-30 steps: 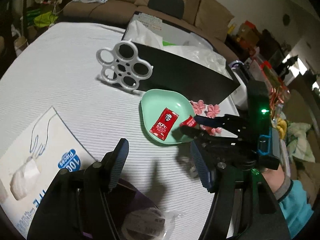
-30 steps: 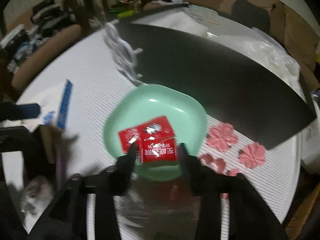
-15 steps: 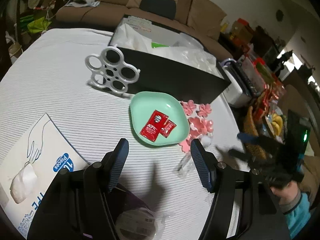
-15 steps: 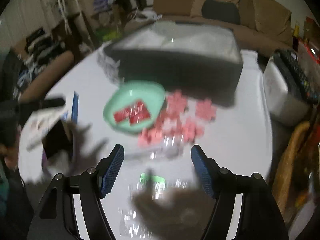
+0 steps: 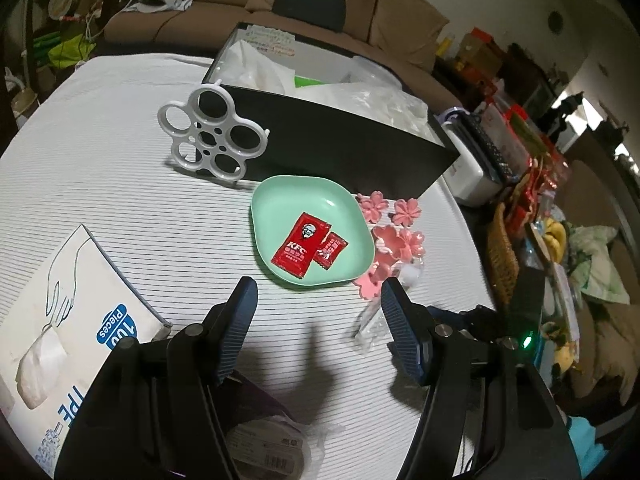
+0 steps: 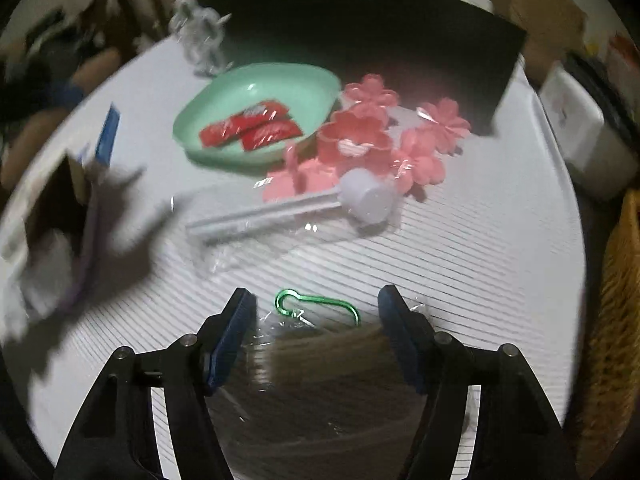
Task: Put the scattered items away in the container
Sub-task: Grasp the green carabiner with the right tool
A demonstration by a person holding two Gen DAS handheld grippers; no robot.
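Observation:
A mint green dish point(image 5: 320, 204) holds two red sauce packets point(image 5: 301, 245), also blurred in the right wrist view point(image 6: 248, 126). Pink flower pieces point(image 6: 368, 140) and a wrapped white scoop point(image 6: 360, 200) lie beside the dish. My right gripper point(image 6: 316, 300) hovers low over a clear bag holding a green carabiner point(image 6: 320, 305) and something beige. Its jaws are closing, and the pads do not press on the bag. My left gripper point(image 5: 318, 300) stands open over bare cloth in front of the dish, with nothing between its fingers.
A black box point(image 5: 340, 136) with white bags inside stands behind the dish, and a white ring-shaped rack point(image 5: 212, 138) leans on it. A glove box point(image 5: 60, 320) lies at the left. A purple item with a tape roll point(image 5: 264, 440) sits under my left gripper. Clutter lines the table's right edge.
My right gripper let go of the small red packet into the green dish, then pulled back and down over the bagged carabiner. The left gripper has hardly moved.

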